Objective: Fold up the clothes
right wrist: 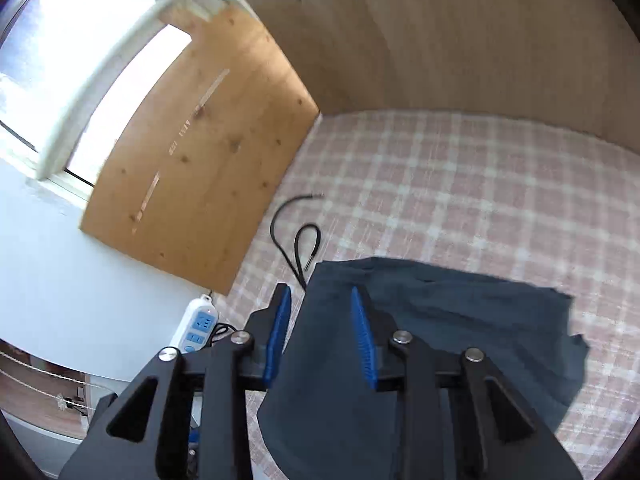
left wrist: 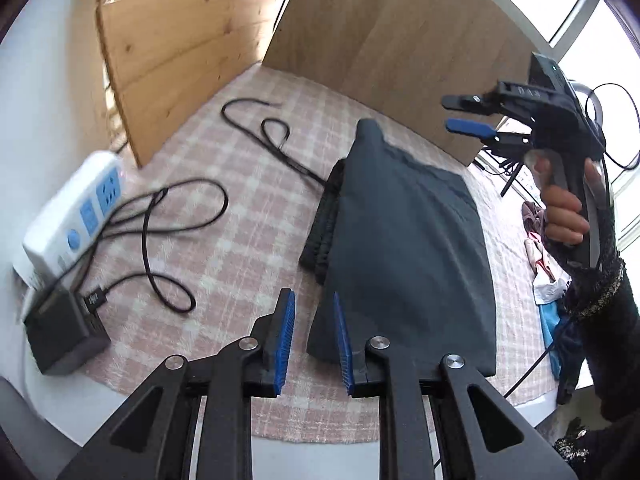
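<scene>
both the left claw (left wrist: 314,340) and right claw (right wrist: 322,336) gape empty above the folded dark garment (left wrist: 408,248).

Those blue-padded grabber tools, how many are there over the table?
2. The left gripper hangs open at the near edge of the dark folded garment. The right gripper, held in a hand, is raised open above the garment's far side. Neither grips anything.

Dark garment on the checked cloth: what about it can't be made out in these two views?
- Dark garment: its type; folded, no telling features in either view.
- Its near edge: left wrist view, behind the left gripper.
- Its near part: right wrist view, behind the right gripper and bottom edge.
</scene>
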`<state>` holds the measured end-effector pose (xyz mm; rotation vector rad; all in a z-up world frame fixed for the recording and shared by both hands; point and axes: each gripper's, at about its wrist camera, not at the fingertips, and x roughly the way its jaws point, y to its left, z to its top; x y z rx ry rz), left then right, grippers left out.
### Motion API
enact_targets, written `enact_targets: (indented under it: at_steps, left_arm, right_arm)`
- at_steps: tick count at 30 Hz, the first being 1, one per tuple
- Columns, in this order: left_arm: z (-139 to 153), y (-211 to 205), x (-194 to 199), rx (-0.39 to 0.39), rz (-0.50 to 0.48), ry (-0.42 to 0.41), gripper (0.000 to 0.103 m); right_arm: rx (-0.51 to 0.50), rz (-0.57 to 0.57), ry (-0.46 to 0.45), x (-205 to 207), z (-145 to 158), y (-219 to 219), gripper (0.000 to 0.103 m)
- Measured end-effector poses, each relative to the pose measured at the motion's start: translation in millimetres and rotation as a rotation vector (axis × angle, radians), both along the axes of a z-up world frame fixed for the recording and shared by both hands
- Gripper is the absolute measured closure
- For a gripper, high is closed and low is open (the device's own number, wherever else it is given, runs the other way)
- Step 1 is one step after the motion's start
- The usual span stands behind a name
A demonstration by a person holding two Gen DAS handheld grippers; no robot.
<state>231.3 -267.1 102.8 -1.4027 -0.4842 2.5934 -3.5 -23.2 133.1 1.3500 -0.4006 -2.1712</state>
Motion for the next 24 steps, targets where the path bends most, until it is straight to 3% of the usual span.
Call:
enact_targets:
  at_steps: [3, 5, 7, 9, 11, 14, 15, 17, 18, 19, 20, 21, 24]
  left_arm:
    - [16, 32, -31, -0.058, -0.082, 0.091, 0.083]
    - [17, 57, -55, -0.083, -0.134, 0.127, 0.082]
    - [12, 75, -80, -0.059, -0.174, 0.140, 0.082]
    - [-1, 84, -106, -0.013, -0.195, 0.112, 0.081]
    - [-19, 89, -126, -0.073, -0.187, 0.076, 0.081]
    - [-51, 81, -148, -0.148, -0.152, -0.014, 0.086]
    - [-60, 75, -154, -0.149, -0.139, -0.047, 0.096]
    - [-56, 52, -152, -0.086, -0.095, -0.057, 0.097]
    - [-48, 42, -145, -0.062, -0.081, -0.041, 0.083]
    - [-40, 33, -137, -0.046, -0.077, -0.028, 0.071]
    - [-34, 26, -130, -0.038, -0.082, -0.026, 0.039]
    - [-32, 21, -126, -0.039, -0.083, -0.026, 0.017]
    - [-37, 14, -129, -0.038, -0.104, -0.060, 0.014]
  right_arm:
    - [0.054, -0.087, 0.059, 16, 6, 62, 0.066]
    - [0.058, -0.116, 0.035, 25, -7, 90, 0.066]
    - [0.024, -0.105, -0.012, 30, -29, 101, 0.066]
    - [0.000, -0.077, -0.038, 31, -53, 97, 0.066]
    - [0.036, -0.047, -0.050, 27, -75, 84, 0.066]
    - [0.056, -0.057, -0.056, 35, -80, 97, 0.068]
    - [0.062, -0.062, -0.057, 38, -81, 102, 0.071]
    - [0.072, -0.072, -0.060, 44, -83, 113, 0.071]
    - [0.077, -0.077, -0.061, 47, -84, 119, 0.066]
    - [0.083, -0.082, -0.062, 50, -84, 124, 0.052]
    - [0.088, -0.087, -0.064, 53, -85, 129, 0.044]
    - [0.093, -0.093, -0.065, 56, -86, 135, 0.036]
    - [0.033, -0.065, -0.159, 65, -104, 143, 0.036]
